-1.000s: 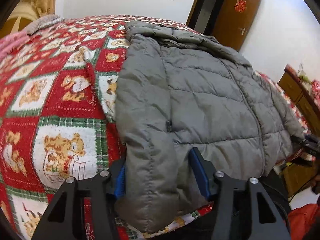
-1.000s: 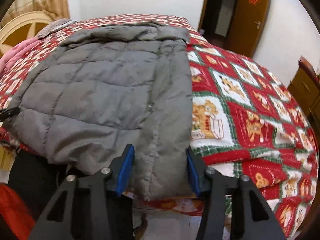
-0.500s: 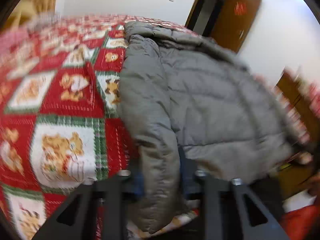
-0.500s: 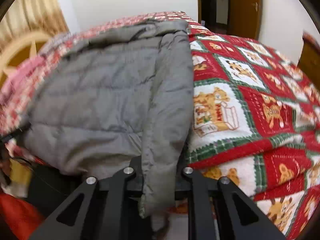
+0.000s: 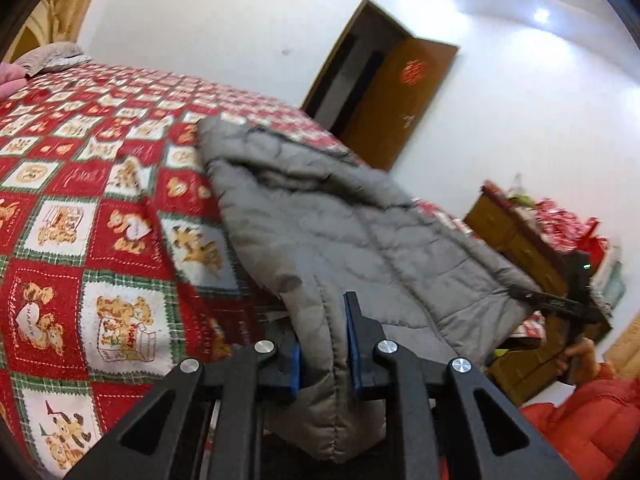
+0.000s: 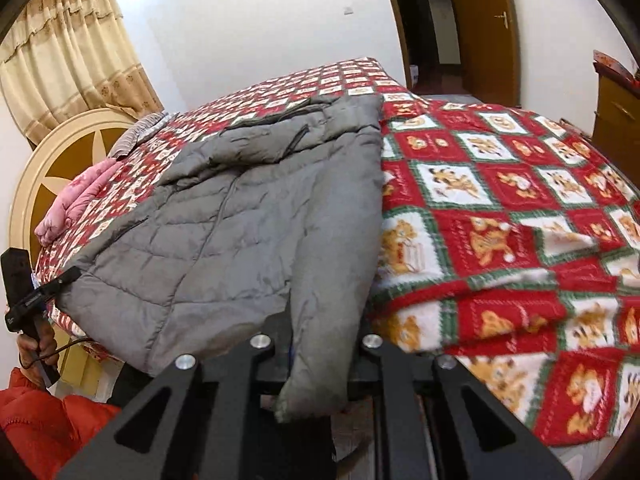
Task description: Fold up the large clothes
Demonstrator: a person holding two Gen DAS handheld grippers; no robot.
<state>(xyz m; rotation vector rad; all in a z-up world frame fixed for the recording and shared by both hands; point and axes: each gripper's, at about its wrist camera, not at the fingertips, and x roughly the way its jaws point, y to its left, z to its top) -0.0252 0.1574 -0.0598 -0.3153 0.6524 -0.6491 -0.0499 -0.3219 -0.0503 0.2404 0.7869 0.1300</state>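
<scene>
A grey quilted puffer jacket (image 5: 320, 216) lies on the bed, its hem end lifted off the cover. My left gripper (image 5: 323, 350) is shut on the jacket's left bottom edge, cloth bunched between the blue pads. In the right wrist view the same jacket (image 6: 248, 216) spreads to the left, and my right gripper (image 6: 322, 344) is shut on its right bottom edge, with the hem hanging down over the jaws. Each gripper shows in the other's view: the right one (image 5: 576, 308) and the left one (image 6: 24, 300), both holding the hem.
The bed has a red, white and green bear-pattern cover (image 5: 80, 240) (image 6: 500, 240). A pink pillow (image 6: 76, 200) and round headboard (image 6: 52, 160) are at the far end. A brown door (image 5: 396, 96) and a wooden cabinet (image 5: 516, 240) stand beyond. My orange sleeve (image 5: 584, 420) is low.
Both grippers closed on the jacket's bottom edges and lifted them up off the bed; the hem now hangs between them and the jacket's lower part is raised.
</scene>
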